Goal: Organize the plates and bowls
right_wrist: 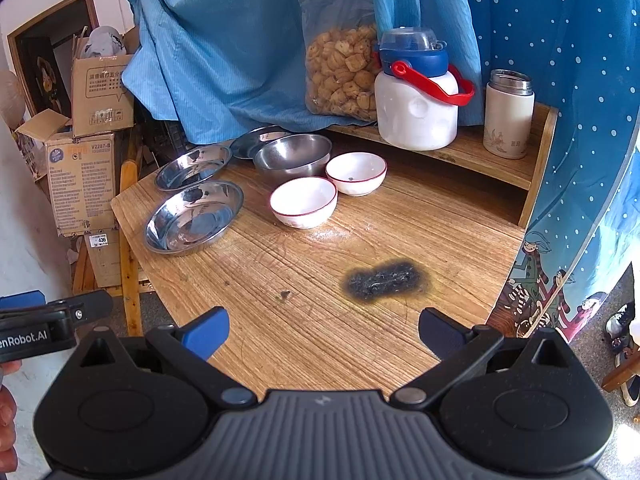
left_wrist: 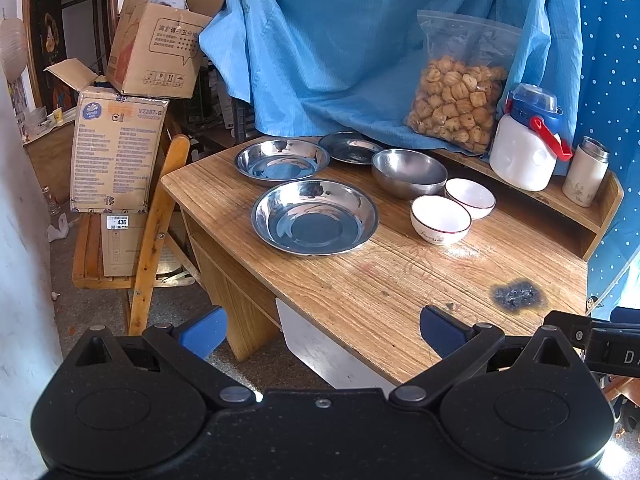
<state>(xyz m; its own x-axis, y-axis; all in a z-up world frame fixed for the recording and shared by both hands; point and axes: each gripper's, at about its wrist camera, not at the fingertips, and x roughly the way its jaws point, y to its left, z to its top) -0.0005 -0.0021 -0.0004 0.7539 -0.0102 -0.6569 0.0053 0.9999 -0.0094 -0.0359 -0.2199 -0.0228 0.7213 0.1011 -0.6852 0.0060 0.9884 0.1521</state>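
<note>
On the wooden table point(right_wrist: 360, 340): three steel plates, one steel bowl, two white bowls, six dishes in all, gathered at the far left part of the top.

Nearest steel plate point(left_wrist: 315, 217), widest of the three, flat and mouth up, close to the left edge. Second steel plate point(left_wrist: 281, 159) just behind it, rims near but apart. Third steel plate point(left_wrist: 350, 147) farthest back, partly under the hanging blue cloth point(left_wrist: 340, 40); in the right wrist view, half hidden behind the steel bowl point(left_wrist: 409, 172).

Steel bowl upright, mouth up, right of the second plate. Two white bowls with red rims to its right: near white bowl point(left_wrist: 440, 219) and far white bowl point(left_wrist: 470, 197), both upright, touching or almost touching each other. All round, so no long axis to tell; every opening facing up.

On the raised shelf point(right_wrist: 480, 152) at the back: one bag of biscuits point(right_wrist: 340, 72) leaning upright, one white jug point(right_wrist: 416, 108) with blue lid and red handle, one flask point(right_wrist: 508, 116), all standing.

One dark burn mark point(right_wrist: 384, 280) on the near part of the top, well apart from the dishes.

Left gripper point(left_wrist: 320, 330) hovering over the near left corner of the table, fingers spread wide, holding nothing. Right gripper point(right_wrist: 322, 330) over the near edge, fingers likewise wide apart, nothing between them. Both well short of the dishes.

Cardboard boxes point(left_wrist: 120, 120) stacked on a wooden chair point(left_wrist: 152, 232) left of the table.
</note>
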